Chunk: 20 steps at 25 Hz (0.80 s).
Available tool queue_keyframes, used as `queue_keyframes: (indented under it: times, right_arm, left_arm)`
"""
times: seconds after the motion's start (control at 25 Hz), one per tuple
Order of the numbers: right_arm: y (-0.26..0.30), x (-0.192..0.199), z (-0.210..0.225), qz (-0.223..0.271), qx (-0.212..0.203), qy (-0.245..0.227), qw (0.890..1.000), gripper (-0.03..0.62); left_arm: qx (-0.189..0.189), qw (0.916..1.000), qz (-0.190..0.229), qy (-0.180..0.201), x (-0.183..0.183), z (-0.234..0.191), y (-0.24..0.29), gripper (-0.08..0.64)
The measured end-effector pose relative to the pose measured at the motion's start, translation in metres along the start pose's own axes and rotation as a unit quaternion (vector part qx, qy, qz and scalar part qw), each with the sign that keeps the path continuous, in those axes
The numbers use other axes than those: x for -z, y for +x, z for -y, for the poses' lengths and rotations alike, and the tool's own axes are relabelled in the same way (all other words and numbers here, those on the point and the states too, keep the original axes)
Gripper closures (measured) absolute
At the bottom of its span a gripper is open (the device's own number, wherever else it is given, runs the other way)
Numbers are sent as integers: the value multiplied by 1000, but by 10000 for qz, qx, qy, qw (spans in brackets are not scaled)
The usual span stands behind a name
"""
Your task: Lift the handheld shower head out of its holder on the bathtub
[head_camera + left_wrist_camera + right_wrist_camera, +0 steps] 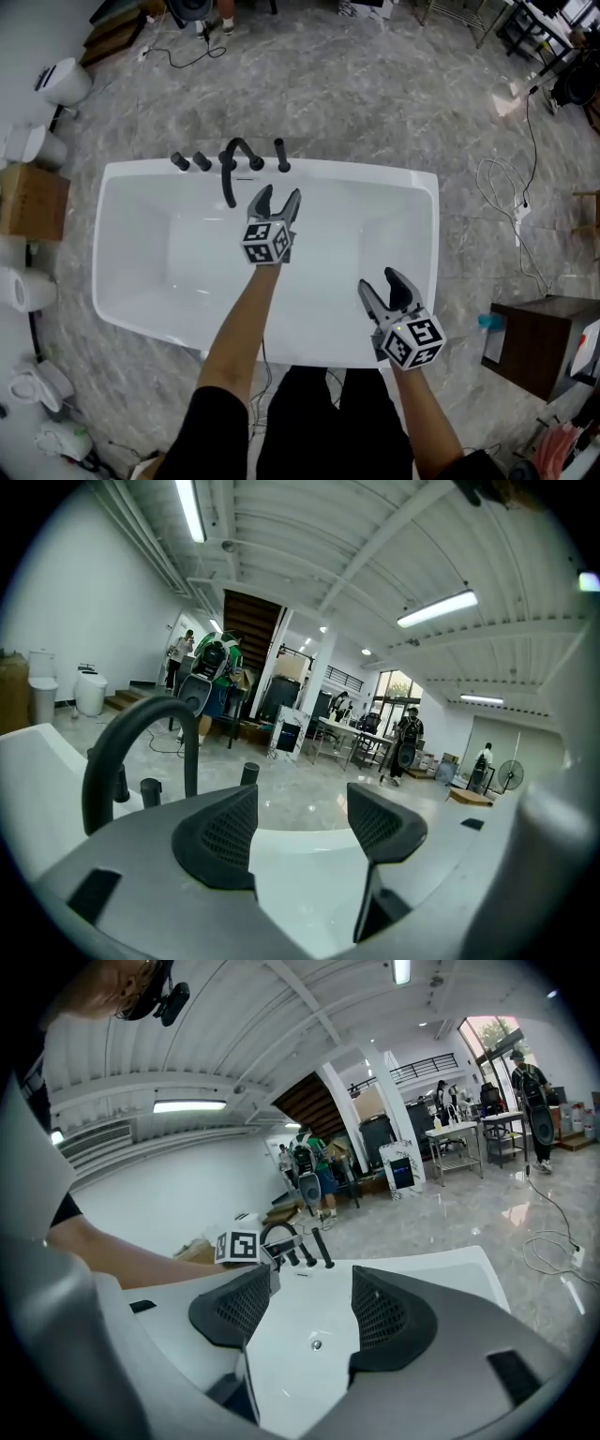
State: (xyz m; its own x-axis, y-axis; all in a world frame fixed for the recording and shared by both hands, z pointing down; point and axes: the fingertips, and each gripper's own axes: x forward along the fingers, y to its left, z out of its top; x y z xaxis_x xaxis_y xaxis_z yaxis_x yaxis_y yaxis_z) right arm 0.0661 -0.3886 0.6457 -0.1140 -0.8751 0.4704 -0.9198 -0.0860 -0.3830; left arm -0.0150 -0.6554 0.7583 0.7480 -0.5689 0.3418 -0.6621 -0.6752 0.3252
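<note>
Both sets of jaws are released, wide apart with nothing between them. The left gripper (278,196) reaches out on a nearly straight arm over the far half of the tub. It points at the black fittings on the far rim and is just short of them. The right gripper (379,281) hovers lower over the near right part of the basin, forearm drawn in close to the body, well apart from the fittings.

The handheld shower head (281,155) is a slim black wand standing upright in its holder on the far rim of the white bathtub (417,187). Nothing touches it, and it sits roughly ahead of the left jaws. To its left are the arched spout (232,159) and 3 stubby knobs (179,161), 1 of them between spout and wand.

Grey marble floor (375,84) runs all around the tub. A dark cabinet (539,342) stands near the tub's right end.
</note>
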Motion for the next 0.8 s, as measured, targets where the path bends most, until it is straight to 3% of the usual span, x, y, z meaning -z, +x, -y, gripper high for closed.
queue_keyframes:
  times: [0.4, 0.6, 0.8]
  right_arm:
    - [30, 30, -14, -93, -145, 60, 9998, 351]
    - [42, 26, -22, -35, -290, -127, 9995, 351]
    - [31, 51, -8, -189, -178, -19, 9997, 351]
  left_arm:
    - [-162, 9997, 3, -168, 4, -41, 56, 285]
    - [-246, 9995, -137, 133, 6, -63, 79, 285]
    - [-335, 9988, -207, 288, 4, -72, 104, 285]
